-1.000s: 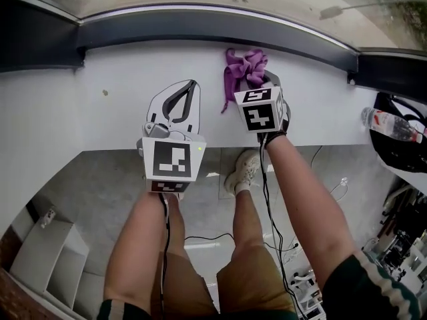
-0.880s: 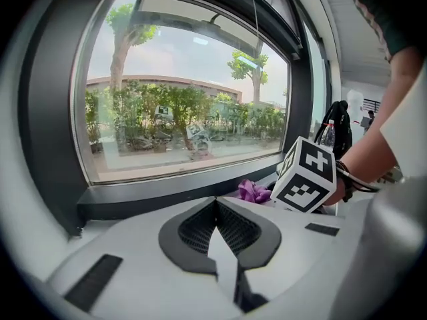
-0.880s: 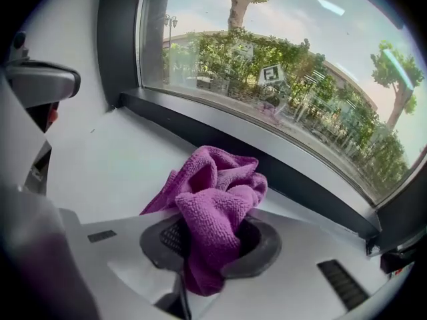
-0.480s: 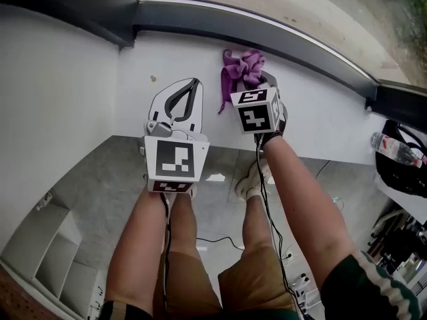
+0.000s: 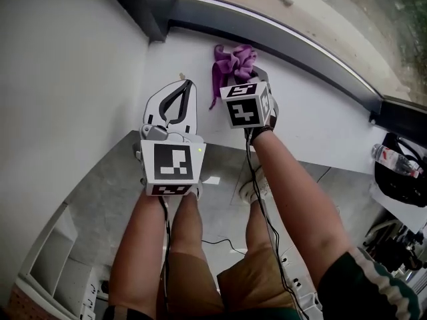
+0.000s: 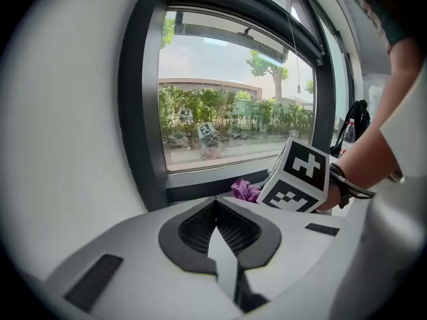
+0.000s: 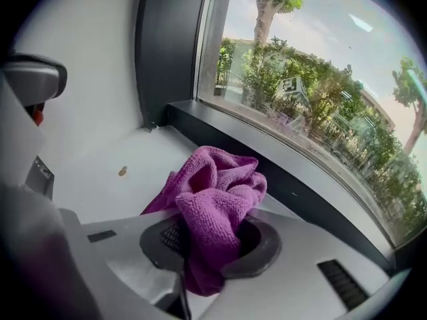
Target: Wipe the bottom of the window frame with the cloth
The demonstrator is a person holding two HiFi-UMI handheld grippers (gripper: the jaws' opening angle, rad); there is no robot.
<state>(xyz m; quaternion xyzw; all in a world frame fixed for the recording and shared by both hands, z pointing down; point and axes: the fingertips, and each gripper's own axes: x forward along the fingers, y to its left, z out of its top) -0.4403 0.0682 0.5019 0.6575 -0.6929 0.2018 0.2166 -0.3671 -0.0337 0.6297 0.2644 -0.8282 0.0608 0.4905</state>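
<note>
The cloth [image 7: 215, 195], a purple microfibre bundle, is crumpled and pinched between the 2 jaws of the right gripper [image 7: 213, 229]. It bulges up and out ahead of the jaw tips, and 1 flap trails off to the tool's left onto the white sill [image 7: 100, 152]. The bottom of the window frame [image 7: 293, 179], a dark grey band under the glass, runs across just ahead of the cloth. Whether they touch cannot be told.
</note>
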